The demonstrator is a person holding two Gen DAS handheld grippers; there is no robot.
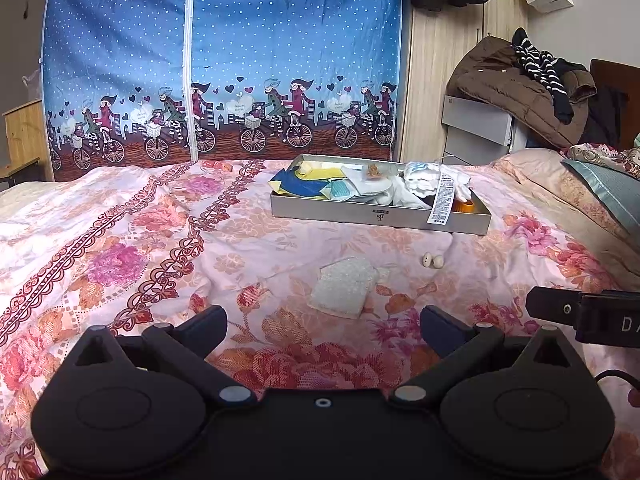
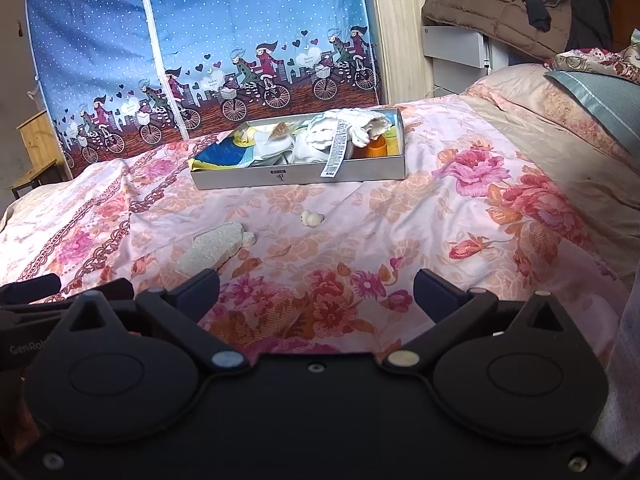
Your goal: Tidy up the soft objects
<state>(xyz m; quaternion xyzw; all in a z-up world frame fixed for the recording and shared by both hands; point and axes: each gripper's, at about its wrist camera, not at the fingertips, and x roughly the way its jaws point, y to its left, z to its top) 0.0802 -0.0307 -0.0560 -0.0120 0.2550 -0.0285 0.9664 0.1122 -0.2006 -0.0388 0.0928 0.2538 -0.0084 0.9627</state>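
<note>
A grey shallow box (image 1: 360, 214) (image 2: 248, 178) lies on the floral bedspread, filled with cloths, a white glove with a long label and an orange item. A white knobbly sponge pad (image 1: 344, 286) (image 2: 212, 246) lies on the bed in front of it. A small cream two-lobed soft piece (image 1: 433, 260) (image 2: 311, 218) lies to its right. My left gripper (image 1: 324, 326) is open and empty, just short of the pad. My right gripper (image 2: 316, 290) is open and empty, nearer than both loose items. The right gripper's finger also shows in the left wrist view (image 1: 560, 308).
A blue fabric wardrobe (image 1: 220, 60) with a bicycle print stands behind the bed. Pillows (image 2: 580, 92) lie at the right. A grey cabinet with a brown jacket (image 1: 520, 84) on top stands at the back right. A wooden stand (image 1: 24, 132) is at the far left.
</note>
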